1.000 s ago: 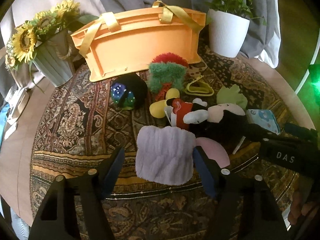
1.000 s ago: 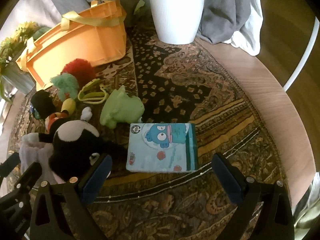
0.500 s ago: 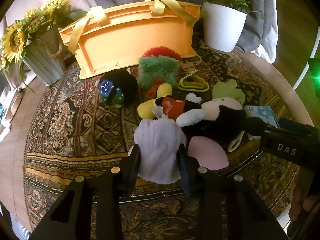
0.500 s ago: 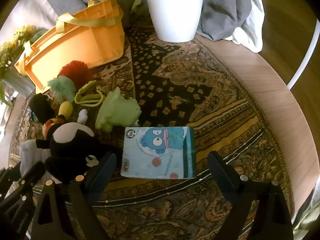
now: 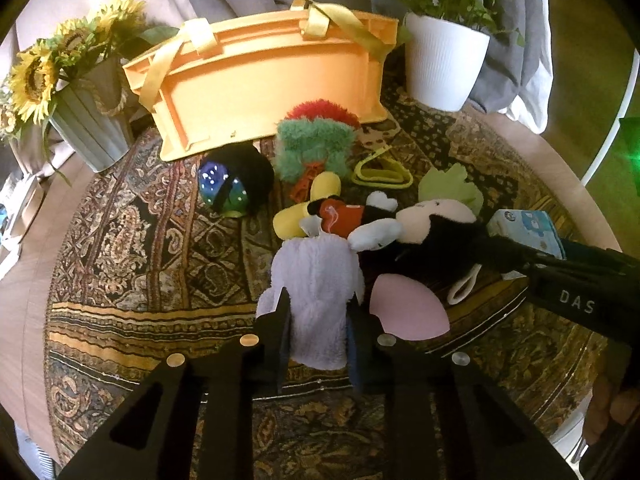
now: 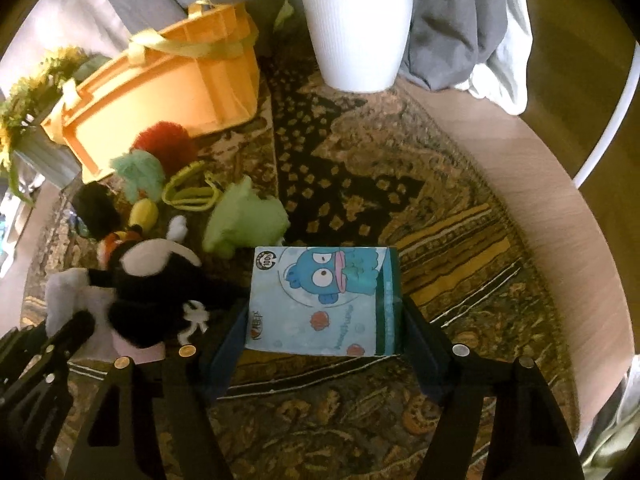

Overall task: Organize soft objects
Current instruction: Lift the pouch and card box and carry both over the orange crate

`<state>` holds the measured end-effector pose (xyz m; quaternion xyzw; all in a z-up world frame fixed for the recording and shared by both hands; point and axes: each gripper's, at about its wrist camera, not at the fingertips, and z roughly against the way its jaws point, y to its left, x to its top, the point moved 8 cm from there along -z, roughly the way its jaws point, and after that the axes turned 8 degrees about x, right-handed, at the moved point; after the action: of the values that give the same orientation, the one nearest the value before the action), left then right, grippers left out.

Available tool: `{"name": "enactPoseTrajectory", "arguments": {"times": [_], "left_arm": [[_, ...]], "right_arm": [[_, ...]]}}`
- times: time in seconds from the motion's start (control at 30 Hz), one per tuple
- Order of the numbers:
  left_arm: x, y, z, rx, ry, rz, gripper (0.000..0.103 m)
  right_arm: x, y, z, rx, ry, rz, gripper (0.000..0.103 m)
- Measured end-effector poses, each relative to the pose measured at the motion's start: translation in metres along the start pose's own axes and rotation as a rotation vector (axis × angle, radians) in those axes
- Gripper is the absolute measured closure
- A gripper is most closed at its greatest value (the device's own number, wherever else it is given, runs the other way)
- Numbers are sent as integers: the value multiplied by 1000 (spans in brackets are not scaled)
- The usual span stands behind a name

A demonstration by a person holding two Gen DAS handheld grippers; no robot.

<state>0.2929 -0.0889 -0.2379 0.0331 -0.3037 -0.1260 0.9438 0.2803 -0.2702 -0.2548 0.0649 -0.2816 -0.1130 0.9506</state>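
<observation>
On the patterned rug [image 6: 448,208] that covers the round tabletop [image 6: 560,216], I have both tools down among the soft things. My left gripper [image 5: 318,330] has its jaws clamped together on the near end of a pale lilac fluffy cloth [image 5: 318,280], which bunches up between the pads and lies just in front of the black-and-white plush toy [image 5: 432,232]. A pink flat piece [image 5: 408,312] lies just right of the cloth, partly under the plush.

My right gripper [image 6: 322,344] straddles a light blue packet [image 6: 324,300] printed with a blue cartoon character; its jaws are closing, the packet is between them, and the blue pads look to be at or just beside its two side edges, though I cannot tell whether they press yet. The packet lies flat on the rug, just right of the plush toy and in front of a light green soft toy [image 6: 244,220].

Further back I see a green shaggy toy [image 5: 314,148] with a red fuzzy one [image 5: 320,108] behind it, a black ball-like toy with blue and green patches [image 5: 236,180], a yellow-green loop of strap [image 5: 380,172], and an orange basket with yellow handles [image 5: 264,80] tipped on its side. A white ribbed plant pot [image 6: 356,28] stands at the rear right, a grey pot of sunflowers [image 5: 80,120] at the rear left. Fingers of a hand [image 5: 612,408] show at the lower right edge of the left view.
</observation>
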Motion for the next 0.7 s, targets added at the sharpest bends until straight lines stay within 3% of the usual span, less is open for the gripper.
{"name": "enactPoseTrajectory", "arguments": {"times": [0.2,0.7], "left_arm": [[6,5,15,-6,-45,25,81],[45,38,79,7,-246,81,81]], "right_arm": [[12,12,26,8,-63,36,30],[49,55,84,81,-241,115,30]]}}
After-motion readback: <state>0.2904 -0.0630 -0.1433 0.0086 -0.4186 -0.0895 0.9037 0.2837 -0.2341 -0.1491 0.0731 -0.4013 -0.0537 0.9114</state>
